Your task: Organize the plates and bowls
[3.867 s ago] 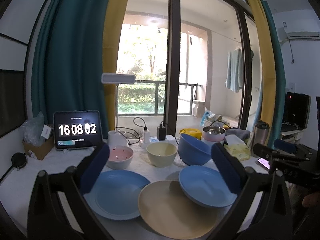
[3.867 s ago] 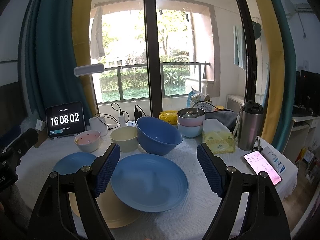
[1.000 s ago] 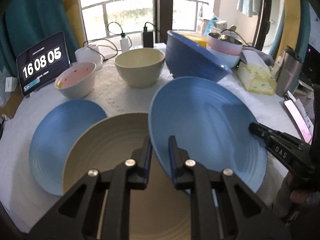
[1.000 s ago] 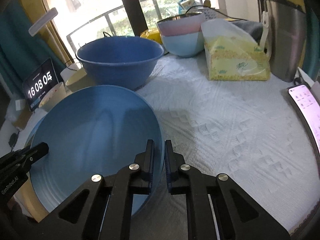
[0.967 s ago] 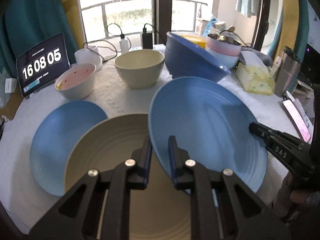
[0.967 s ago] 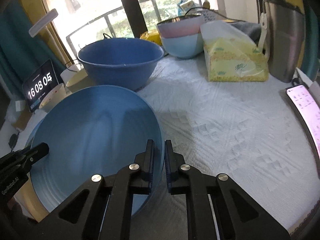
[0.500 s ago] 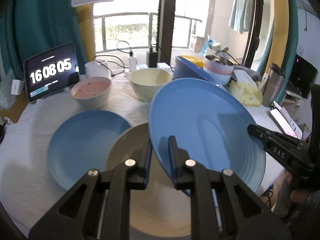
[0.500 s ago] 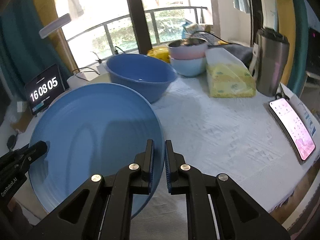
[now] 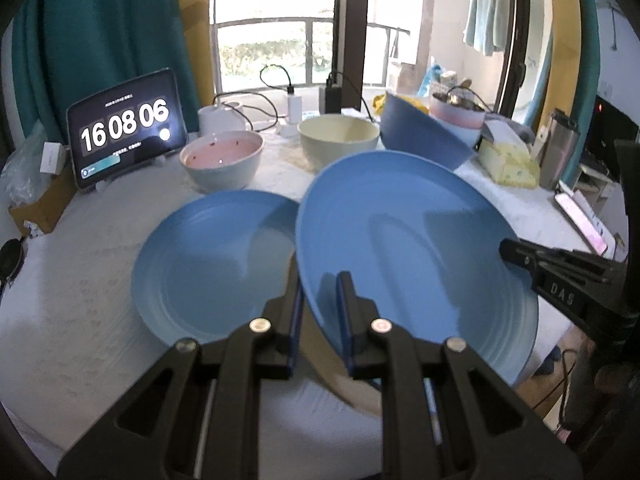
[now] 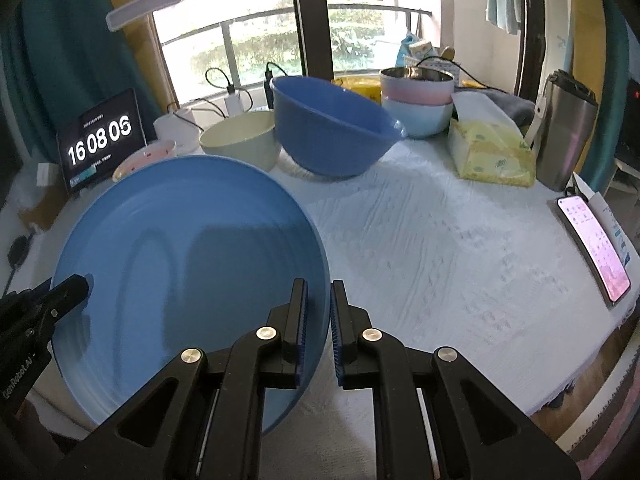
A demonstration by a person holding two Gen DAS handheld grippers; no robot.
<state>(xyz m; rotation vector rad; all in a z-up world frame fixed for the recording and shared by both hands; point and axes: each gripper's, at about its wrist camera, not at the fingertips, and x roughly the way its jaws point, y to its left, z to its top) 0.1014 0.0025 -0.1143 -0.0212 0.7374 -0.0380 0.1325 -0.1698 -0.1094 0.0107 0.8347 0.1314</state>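
Note:
Both grippers hold one large blue plate (image 9: pixel 416 256) (image 10: pixel 188 264) lifted off the table. My left gripper (image 9: pixel 318 308) is shut on its near-left rim. My right gripper (image 10: pixel 318 312) is shut on the opposite rim and shows at the right of the left wrist view. A second blue plate (image 9: pixel 212 260) lies flat on the white cloth to the left. A beige plate (image 9: pixel 324 364) peeks out beneath the lifted one. Behind stand a pink bowl (image 9: pixel 221 162), a cream bowl (image 9: pixel 338 140) (image 10: pixel 240 144) and a tilted big blue bowl (image 9: pixel 420 142) (image 10: pixel 332 128).
A tablet clock (image 9: pixel 124 136) stands at the back left. Stacked pastel bowls (image 10: pixel 416 98), a tissue pack (image 10: pixel 494 156), a steel tumbler (image 10: pixel 566 132) and a phone (image 10: pixel 594 240) fill the right side. Chargers and cables sit by the window.
The held blue plate has risen and moved left with both grippers, away from above the beige plate and toward the flat blue plate. The grips are unchanged.

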